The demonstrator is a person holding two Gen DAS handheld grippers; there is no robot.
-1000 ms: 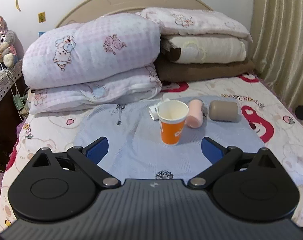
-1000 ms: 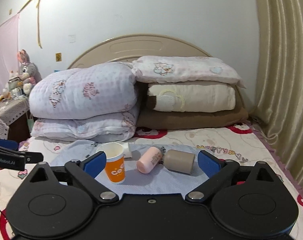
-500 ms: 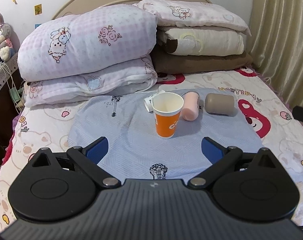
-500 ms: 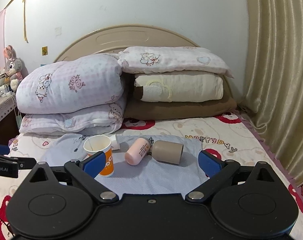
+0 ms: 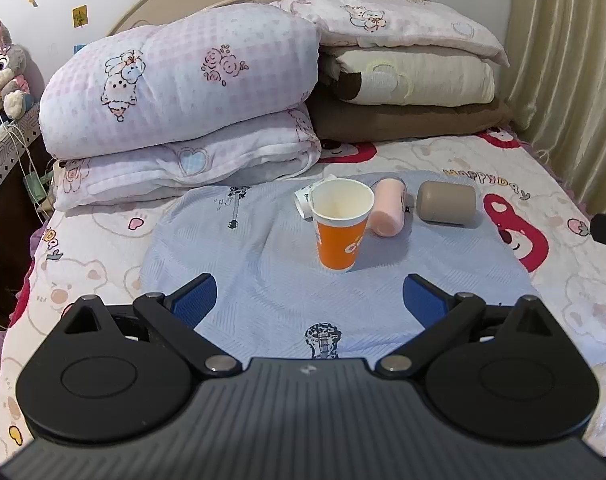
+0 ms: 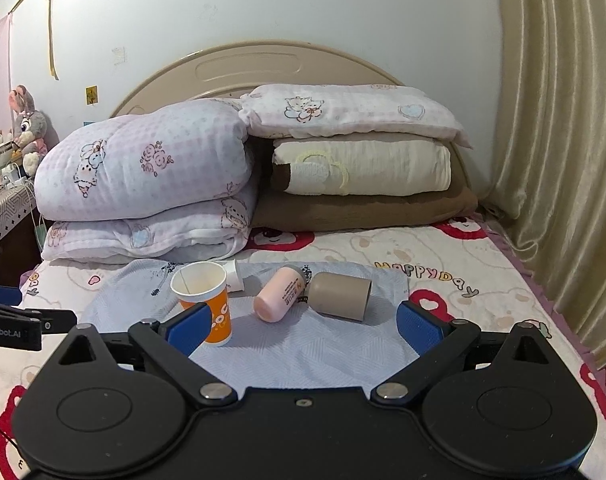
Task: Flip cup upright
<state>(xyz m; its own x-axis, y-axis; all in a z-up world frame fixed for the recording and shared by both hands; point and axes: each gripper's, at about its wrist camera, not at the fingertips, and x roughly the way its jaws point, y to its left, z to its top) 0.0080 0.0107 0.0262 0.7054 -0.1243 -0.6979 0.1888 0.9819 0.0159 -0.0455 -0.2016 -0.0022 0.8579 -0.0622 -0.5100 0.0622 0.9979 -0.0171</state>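
Here the left gripper hangs above the near part of the blue cloth, its blue pads spread wide with nothing between them. The right gripper is likewise spread and empty, low over the same cloth.

Beyond them the orange paper cup stands mouth up, on its base, near the middle of the cloth. That one looks done. Just behind it a small white cup lies on its side, mostly hidden; to its right a pink cup and a taupe cup also lie on their sides, close together.

The risks, as I judge them, come mostly from the bed beneath. The mattress and cloth are soft, so a cup set down upright may lean and topple, and pressing a gripper down nearby could tip the light orange cup too. The lying cups are round and would roll away if only one pad touches first. Reaching for the white cup past the orange one invites a knock. Squeezing paper walls hard would likely crush them.
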